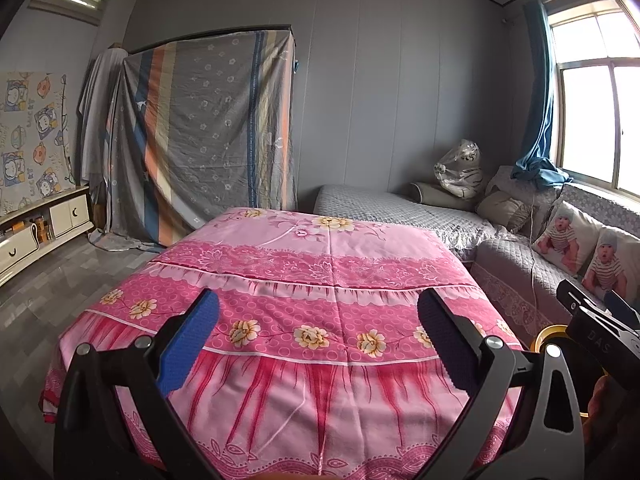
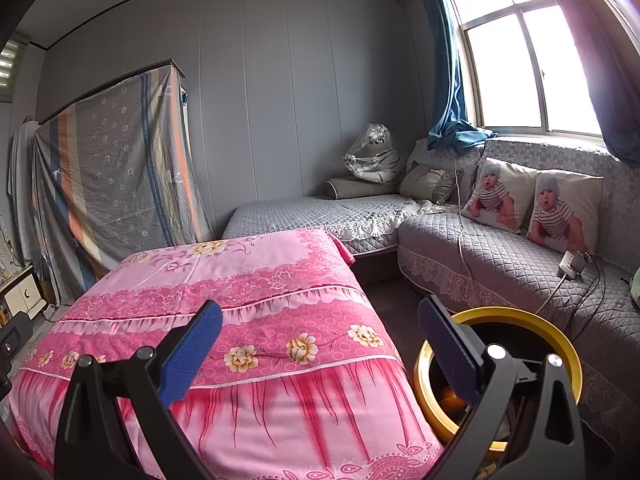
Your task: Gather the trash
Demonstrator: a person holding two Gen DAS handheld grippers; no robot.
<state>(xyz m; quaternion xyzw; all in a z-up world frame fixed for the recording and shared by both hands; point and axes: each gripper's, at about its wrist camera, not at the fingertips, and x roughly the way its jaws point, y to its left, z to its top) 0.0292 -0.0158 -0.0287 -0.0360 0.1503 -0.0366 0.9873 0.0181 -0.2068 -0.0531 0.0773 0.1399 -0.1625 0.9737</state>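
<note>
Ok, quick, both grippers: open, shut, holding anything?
Left gripper: open, holding nothing, above the pink tablecloth.
Right gripper: open, holding nothing.

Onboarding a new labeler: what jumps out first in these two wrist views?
The bright pink floral cloth draping the table fills the middle of both views, with nothing visibly lying on it. Beside it, by the grey sofa, stands a yellow-rimmed bin with something orange inside. Both the left gripper and the right gripper are open and hold nothing.
</note>
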